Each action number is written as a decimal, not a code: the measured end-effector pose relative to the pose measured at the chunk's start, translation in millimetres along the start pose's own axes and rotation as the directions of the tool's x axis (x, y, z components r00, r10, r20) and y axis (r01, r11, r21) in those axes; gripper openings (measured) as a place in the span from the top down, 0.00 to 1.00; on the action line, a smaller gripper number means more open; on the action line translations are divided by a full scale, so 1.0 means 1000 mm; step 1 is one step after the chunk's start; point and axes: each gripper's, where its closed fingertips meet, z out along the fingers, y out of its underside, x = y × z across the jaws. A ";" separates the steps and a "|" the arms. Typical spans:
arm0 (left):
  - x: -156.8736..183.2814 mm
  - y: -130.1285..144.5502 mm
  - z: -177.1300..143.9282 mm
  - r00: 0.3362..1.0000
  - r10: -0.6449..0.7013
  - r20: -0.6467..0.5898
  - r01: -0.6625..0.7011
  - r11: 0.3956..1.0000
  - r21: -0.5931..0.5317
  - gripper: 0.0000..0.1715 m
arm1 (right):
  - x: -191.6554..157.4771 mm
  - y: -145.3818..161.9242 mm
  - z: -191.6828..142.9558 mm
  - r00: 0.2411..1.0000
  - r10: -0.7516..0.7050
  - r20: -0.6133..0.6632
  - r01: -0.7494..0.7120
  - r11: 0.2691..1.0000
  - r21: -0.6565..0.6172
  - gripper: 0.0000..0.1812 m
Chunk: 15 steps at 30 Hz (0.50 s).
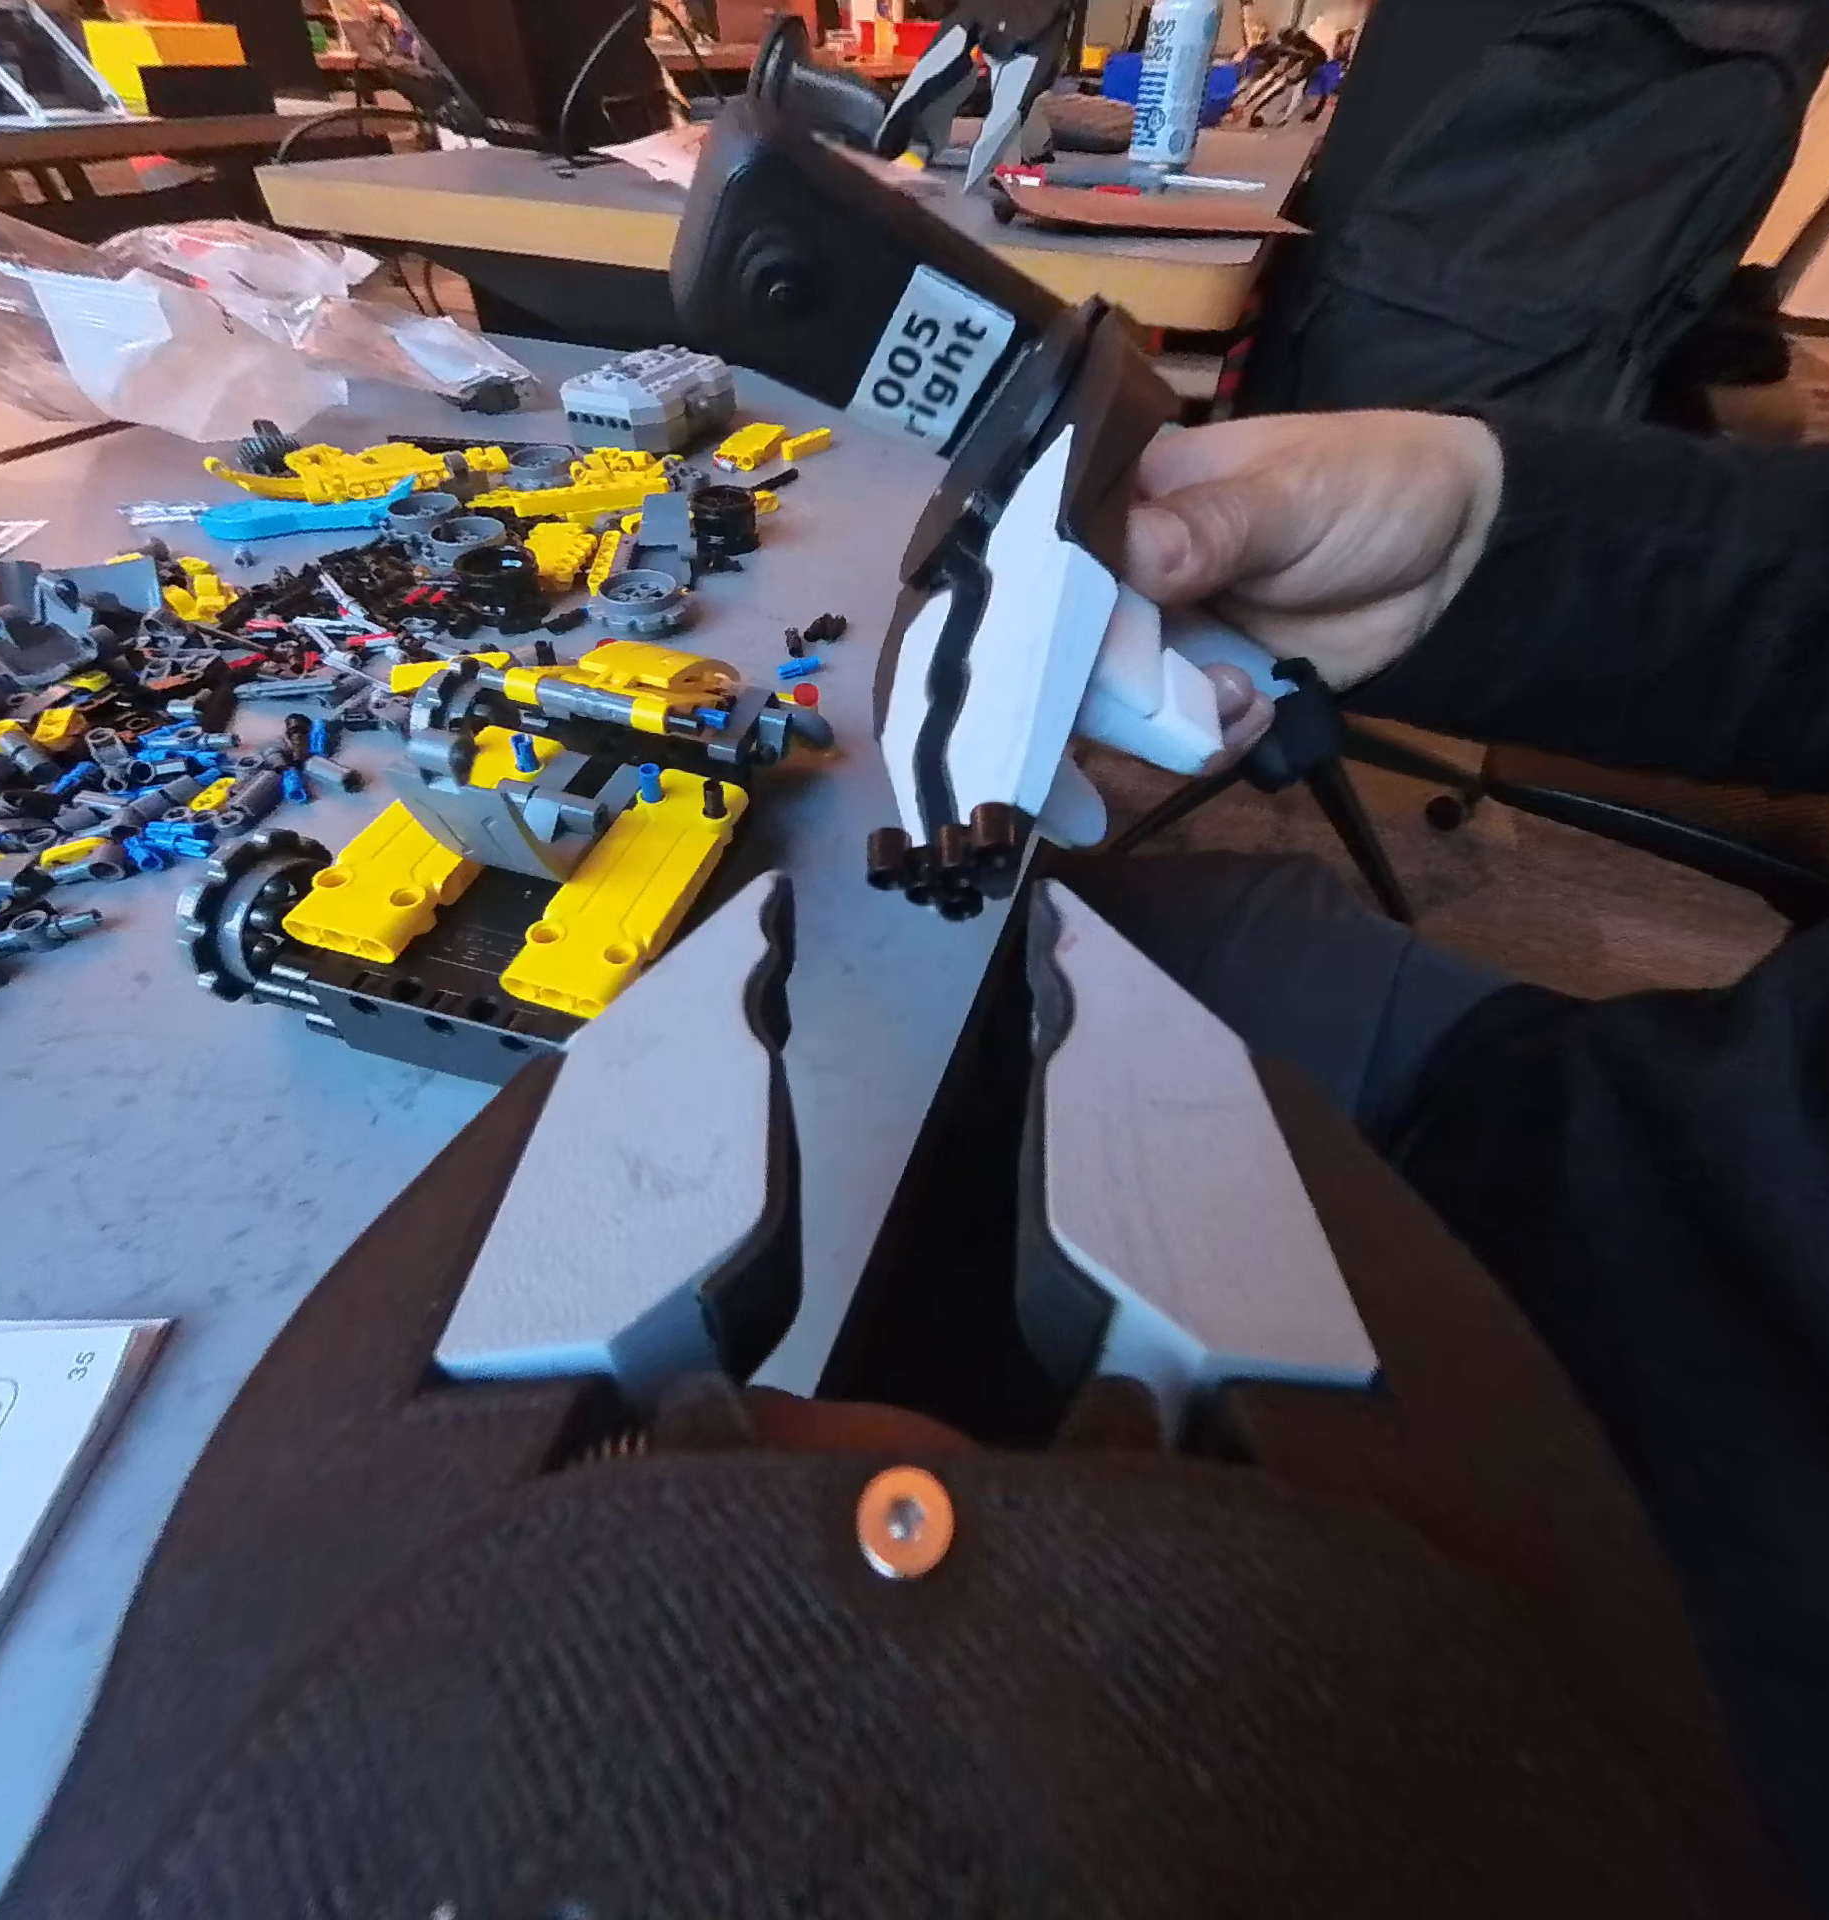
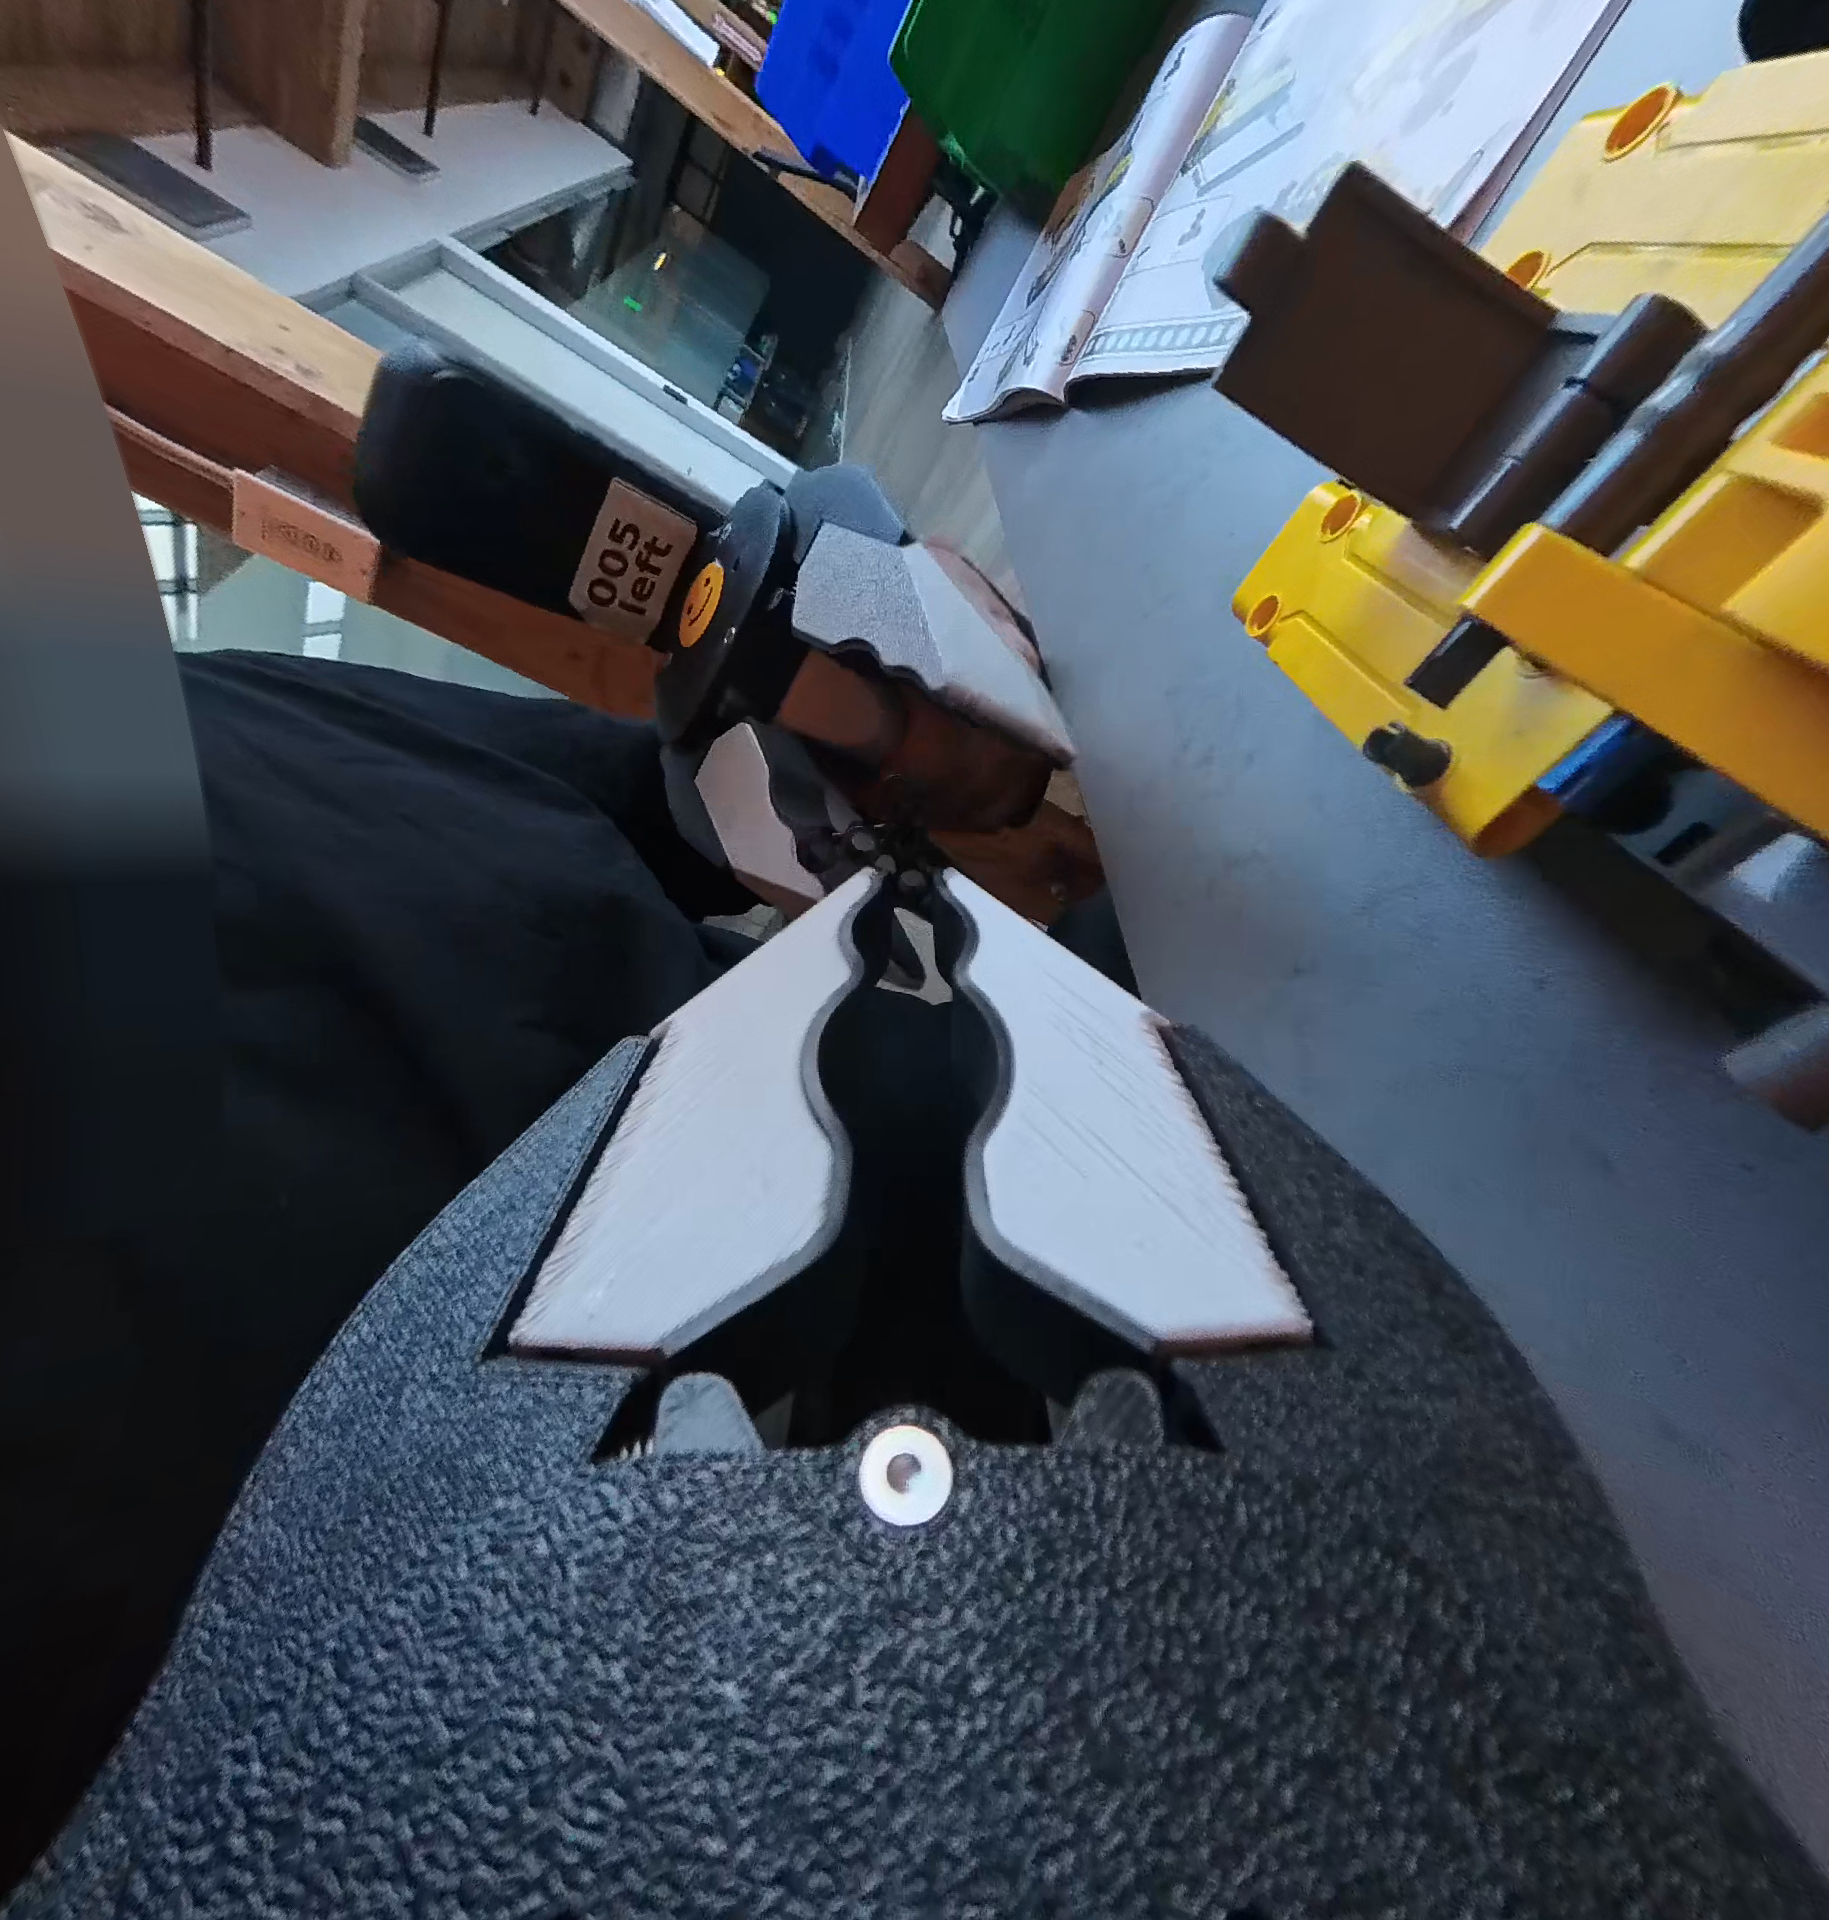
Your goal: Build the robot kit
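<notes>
My right gripper is shut on a small black connector piece with round sockets, held at the fingertips just over the table's edge. In its own view the right gripper pinches that black piece at the very tips. My left gripper is open and empty, its tips just below the black piece. In the right wrist view the left gripper faces the piece, jaws apart on either side of it. A person's hand holds the right gripper's handle.
A yellow-and-grey brick vehicle model stands on the grey table, and shows close up in the right wrist view. A pile of loose parts lies left of it. Plastic bags lie behind. An instruction booklet lies near. Both grippers' tips are close together, under 4 cm apart.
</notes>
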 end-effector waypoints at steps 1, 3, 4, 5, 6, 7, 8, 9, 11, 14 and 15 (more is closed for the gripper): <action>0.001 0.000 0.000 1.000 0.005 -0.002 -0.005 1.000 0.003 0.78 | 0.000 0.000 0.001 1.000 0.002 0.006 -0.002 1.000 0.001 0.96; 0.003 -0.001 0.000 1.000 0.018 -0.001 -0.018 1.000 0.005 0.81 | 0.000 0.001 0.003 1.000 0.006 0.012 -0.006 1.000 0.004 0.96; 0.003 0.000 0.001 1.000 0.024 0.003 -0.024 1.000 0.005 0.81 | 0.000 0.001 0.003 1.000 0.007 0.013 -0.007 1.000 0.007 0.96; 0.002 0.000 0.001 1.000 0.028 0.007 -0.028 1.000 0.004 0.81 | 0.000 0.000 0.003 1.000 0.008 0.015 -0.008 1.000 0.011 0.96; 0.002 0.000 0.001 1.000 0.030 0.010 -0.030 1.000 0.003 0.82 | 0.000 -0.001 0.003 1.000 0.010 0.018 -0.010 1.000 0.017 0.96; 0.002 0.000 0.001 0.999 0.030 0.011 -0.030 1.000 0.004 0.83 | 0.000 -0.002 0.003 1.000 0.013 0.024 -0.014 1.000 0.025 0.96; 0.001 -0.001 0.000 0.999 0.030 0.013 -0.031 1.000 0.008 0.84 | -0.001 -0.003 0.002 0.999 0.018 0.032 -0.019 0.999 0.035 0.96; 0.001 -0.001 0.000 0.999 0.032 0.015 -0.032 0.999 0.012 0.85 | -0.002 -0.004 0.002 0.999 0.023 0.041 -0.024 0.999 0.046 0.96; 0.001 -0.003 -0.001 0.999 0.038 0.020 -0.039 0.999 0.021 0.87 | -0.002 -0.007 0.001 0.998 0.032 0.056 -0.036 0.997 0.065 0.96; -0.001 -0.003 -0.001 0.999 0.043 0.033 -0.044 0.999 0.023 0.88 | -0.002 -0.008 0.001 0.998 0.037 0.060 -0.041 0.996 0.079 0.96; -0.001 -0.003 0.000 0.998 0.047 0.037 -0.048 0.999 0.022 0.88 | -0.002 -0.008 0.001 0.997 0.039 0.061 -0.044 0.996 0.082 0.96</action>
